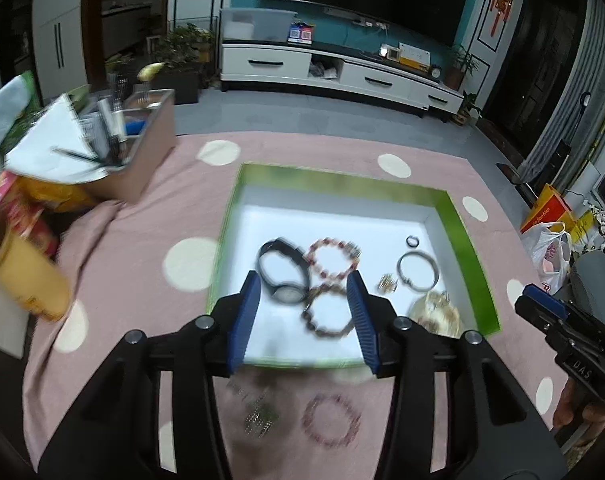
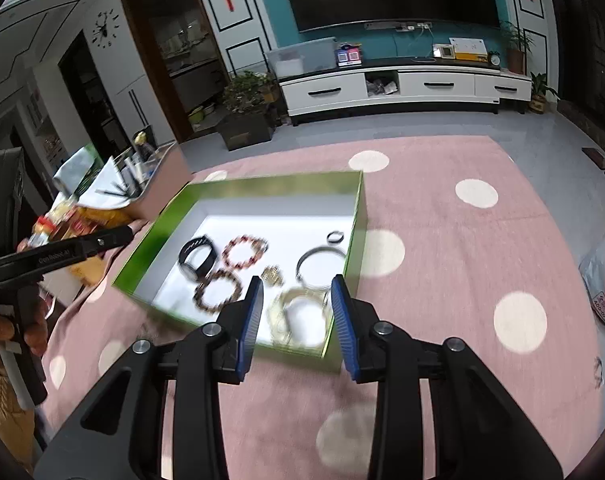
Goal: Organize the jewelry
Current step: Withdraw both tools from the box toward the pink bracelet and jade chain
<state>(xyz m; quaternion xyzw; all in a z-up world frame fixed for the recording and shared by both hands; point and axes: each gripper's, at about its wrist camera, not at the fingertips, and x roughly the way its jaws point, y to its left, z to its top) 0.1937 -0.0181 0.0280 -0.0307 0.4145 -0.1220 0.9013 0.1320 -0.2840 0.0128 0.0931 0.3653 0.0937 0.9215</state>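
Observation:
A green-walled box (image 1: 468,240) (image 2: 150,248) with a white floor lies on the pink dotted cloth. In it are a black watch (image 1: 282,270) (image 2: 196,258), a red bead bracelet (image 1: 332,258) (image 2: 244,252), a brown bead bracelet (image 1: 328,312) (image 2: 218,290), a silver bangle (image 1: 418,270) (image 2: 318,260), a small dark ring (image 1: 412,241) (image 2: 335,236), a gold clip (image 1: 386,283) (image 2: 272,274) and pale bead strands (image 1: 434,312) (image 2: 298,312). A pink bead bracelet (image 1: 330,420) and a silver chain piece (image 1: 258,414) lie on the cloth in front of the box. My left gripper (image 1: 304,292) is open above the box's near side. My right gripper (image 2: 296,296) is open above the pale strands.
A brown bin (image 1: 142,152) full of papers and tools stands at the left, with snack packets and a yellow jar (image 1: 26,276) beside it. Plastic bags (image 1: 550,252) lie off the cloth to the right. A TV cabinet (image 1: 342,76) stands at the far wall.

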